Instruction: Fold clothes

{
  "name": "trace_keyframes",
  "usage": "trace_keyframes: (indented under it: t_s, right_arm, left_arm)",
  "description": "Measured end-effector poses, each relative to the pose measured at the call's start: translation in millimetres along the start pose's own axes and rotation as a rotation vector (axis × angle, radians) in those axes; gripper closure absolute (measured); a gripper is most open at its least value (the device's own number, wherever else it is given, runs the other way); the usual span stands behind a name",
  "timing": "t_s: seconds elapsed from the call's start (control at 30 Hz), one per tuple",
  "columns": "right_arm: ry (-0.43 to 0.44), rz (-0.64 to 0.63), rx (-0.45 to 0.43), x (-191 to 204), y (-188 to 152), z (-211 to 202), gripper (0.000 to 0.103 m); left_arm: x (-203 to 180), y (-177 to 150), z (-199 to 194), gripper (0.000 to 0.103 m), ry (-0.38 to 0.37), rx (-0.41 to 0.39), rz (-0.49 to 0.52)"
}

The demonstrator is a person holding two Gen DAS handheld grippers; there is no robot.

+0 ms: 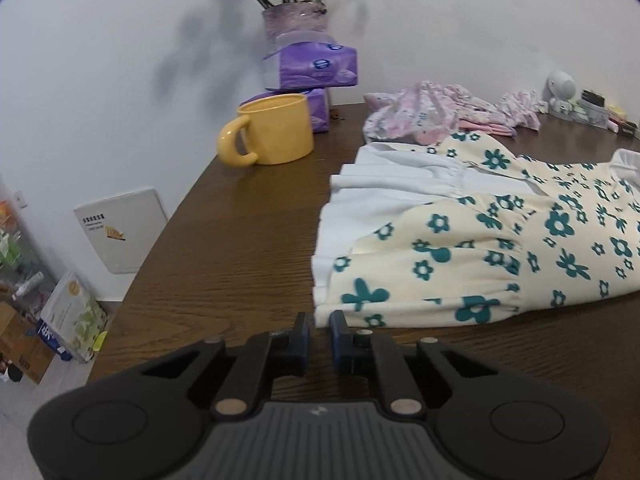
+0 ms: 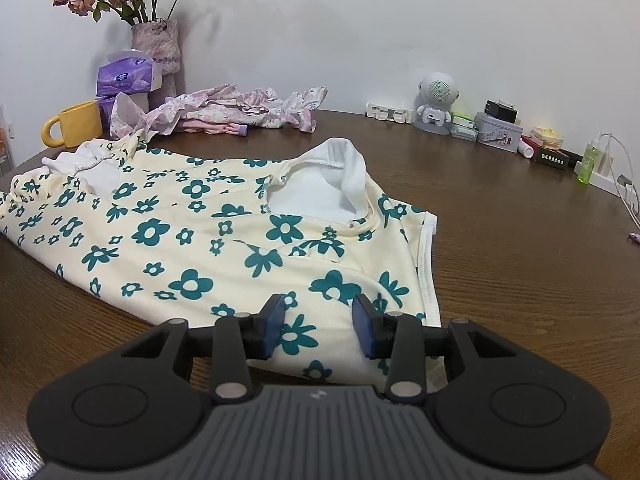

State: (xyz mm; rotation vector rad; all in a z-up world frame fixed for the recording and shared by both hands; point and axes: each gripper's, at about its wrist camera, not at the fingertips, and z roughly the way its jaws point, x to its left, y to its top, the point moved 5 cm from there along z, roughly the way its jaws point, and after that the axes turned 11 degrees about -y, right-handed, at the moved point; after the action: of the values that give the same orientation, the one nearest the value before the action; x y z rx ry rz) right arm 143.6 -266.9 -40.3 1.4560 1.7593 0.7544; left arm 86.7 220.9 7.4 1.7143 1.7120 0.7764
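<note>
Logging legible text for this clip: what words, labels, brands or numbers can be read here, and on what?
"SSSSSS": white panel leaning on the wall, left wrist view; the line under it and its yellow logo are blurred.
Purple tissue packs: round blue logo, unreadable.
Blue box on the floor: print too blurred.
Black box and patterned tin, right wrist view: characters too small.

plain white wall [image 2: 360,20] behind a dark wooden table [image 2: 500,248], evenly lit.

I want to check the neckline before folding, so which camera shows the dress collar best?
The right wrist view: the white collar of the dress sits open and central there. The left wrist view catches only a white sliver at its right edge.
</note>
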Motion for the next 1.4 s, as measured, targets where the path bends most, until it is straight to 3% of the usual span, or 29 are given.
trace_keyframes:
  t_s: [0.1,0.13,0.2,0.23,0.27,0.33,0.4,0.57,0.8,1.17,1.4]
  right_arm:
    - [-0.002,0.001,-0.001,0.0,-0.2,-0.1,0.066]
    - [-0.002,0.002,-0.002,0.0,-0.3,-0.1,0.066]
    - [-0.003,0.020,0.001,0.4,0.2,-2.3,0.065]
    - [0.001,0.039,0.001,0.8,1.0,-6.1,0.063]
    - [0.012,0.061,-0.010,1.6,2.2,-12.4,0.060]
    - [0.029,0.098,-0.053,3.6,4.3,-28.8,0.046]
    - [0.031,0.122,-0.091,5.7,5.2,-45.0,0.017]
    - [0.047,0.160,-0.130,13.6,1.3,-72.5,0.004]
    - [0.082,0.168,-0.142,31.3,-12.4,-102.6,0.001]
    - [0.099,0.144,-0.121,46.9,-25.9,-116.1,0.000]
    - [0.086,0.147,-0.083,47.6,-20.3,-99.2,0.000]
  left_arm:
    - [4.4,-0.7,-4.0,0.091,0.012,-0.015,-0.037]
    - [4.2,-0.5,-8.8,0.084,0.005,-0.037,-0.066]
    - [0.9,0.2,-22.4,0.053,-0.022,-0.086,-0.117]
    - [-2.2,0.0,-29.8,0.028,-0.034,-0.115,-0.139]
    - [-5.4,-0.1,-37.1,0.014,-0.046,-0.144,-0.160]
    - [-14.3,-2.8,-50.3,0.013,-0.082,-0.190,-0.183]
    - [-25.7,-9.0,-60.2,0.010,-0.124,-0.206,-0.199]
    - [-49.5,-32.9,-80.4,0.008,-0.192,-0.228,-0.262]
    - [-75.5,-55.5,-96.3,0.006,-0.260,-0.237,-0.315]
    - [-133.2,-50.2,-88.8,0.006,-0.264,-0.203,-0.181]
    - [-140.2,-43.8,-76.4,0.005,-0.243,-0.178,-0.163]
